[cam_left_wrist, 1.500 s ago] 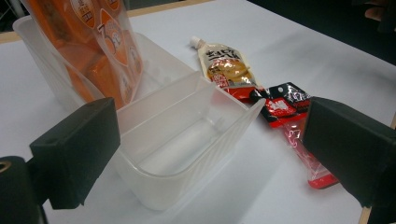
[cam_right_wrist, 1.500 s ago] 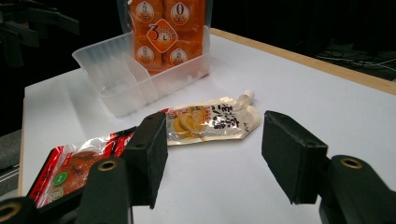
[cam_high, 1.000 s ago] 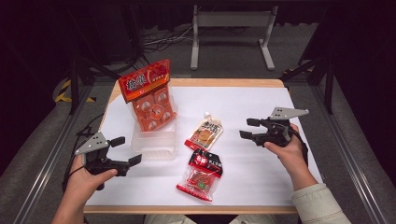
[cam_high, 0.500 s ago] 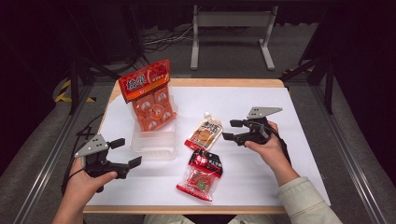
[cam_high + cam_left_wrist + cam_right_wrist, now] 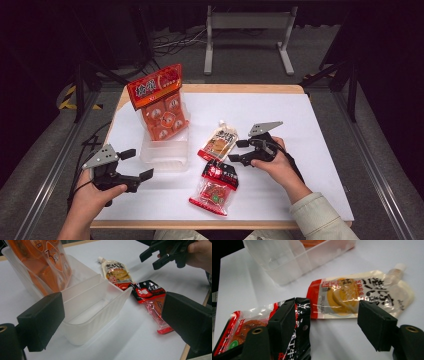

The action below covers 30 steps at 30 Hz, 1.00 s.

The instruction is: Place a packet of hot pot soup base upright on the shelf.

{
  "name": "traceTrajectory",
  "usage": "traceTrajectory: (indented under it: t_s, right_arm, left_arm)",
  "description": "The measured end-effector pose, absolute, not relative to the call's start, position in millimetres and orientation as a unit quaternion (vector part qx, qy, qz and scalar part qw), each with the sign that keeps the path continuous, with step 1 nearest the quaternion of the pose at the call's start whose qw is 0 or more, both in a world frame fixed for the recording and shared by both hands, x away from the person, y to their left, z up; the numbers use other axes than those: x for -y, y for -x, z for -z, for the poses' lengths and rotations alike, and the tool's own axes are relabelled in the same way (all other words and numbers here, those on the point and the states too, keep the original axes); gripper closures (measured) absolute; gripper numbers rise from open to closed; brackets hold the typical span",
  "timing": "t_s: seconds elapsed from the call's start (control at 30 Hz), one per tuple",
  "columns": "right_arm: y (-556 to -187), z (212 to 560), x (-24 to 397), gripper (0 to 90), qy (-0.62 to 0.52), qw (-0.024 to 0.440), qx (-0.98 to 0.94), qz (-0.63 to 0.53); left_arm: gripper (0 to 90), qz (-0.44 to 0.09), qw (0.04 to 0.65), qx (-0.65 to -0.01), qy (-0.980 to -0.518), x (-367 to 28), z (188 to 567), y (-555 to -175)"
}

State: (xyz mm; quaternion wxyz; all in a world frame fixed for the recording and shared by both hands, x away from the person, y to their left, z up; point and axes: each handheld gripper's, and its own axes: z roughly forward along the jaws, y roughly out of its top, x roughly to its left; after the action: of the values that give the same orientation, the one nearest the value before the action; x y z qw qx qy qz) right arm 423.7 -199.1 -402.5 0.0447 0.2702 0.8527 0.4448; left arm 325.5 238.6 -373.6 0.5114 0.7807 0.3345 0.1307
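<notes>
Your right gripper [image 5: 239, 150] has just slid in beside the spouted pouch [image 5: 218, 143] at frame centre, jaws opening, gripping nothing yet; your left gripper [image 5: 135, 164] waits open.

The right half of the tabletop [image 5: 310, 125] lies bare out to its right edge and far right corner. Toward the far left corner a clear plastic bin [image 5: 162, 155] stands, with a tall orange packet [image 5: 159, 102] leaning up out of its far compartment; its near compartment is open from above. Just beside the bin a spouted pouch [image 5: 219, 142] lies flat, touching a red-and-black packet [image 5: 215, 187] near the front edge. The front left corner holds the left hand-held gripper [image 5: 137, 165].
</notes>
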Motion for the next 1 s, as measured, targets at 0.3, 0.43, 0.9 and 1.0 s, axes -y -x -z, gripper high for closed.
traceTrajectory:
  t_s: [0.3, 0.43, 0.9, 1.0]
  right_arm:
    - [-421, 418, 187, 31.9, -0.267, -0.002, -0.869, -0.417]
    - [-420, 422, 183, 32.6, -0.264, -0.015, -0.875, -0.405]
    - [-418, 434, 176, 41.0, -0.258, -0.062, -0.884, -0.384]
    - [-419, 437, 175, 41.1, -0.258, -0.071, -0.885, -0.381]
  left_arm:
    - [5.9, -0.132, 0.509, -0.335, -0.782, -239, 374, -326]
    - [6.0, -0.129, 0.510, -0.336, -0.781, -239, 374, -325]
    - [6.0, -0.128, 0.510, -0.338, -0.781, -237, 375, -326]
    - [6.0, -0.128, 0.510, -0.338, -0.781, -237, 375, -326]
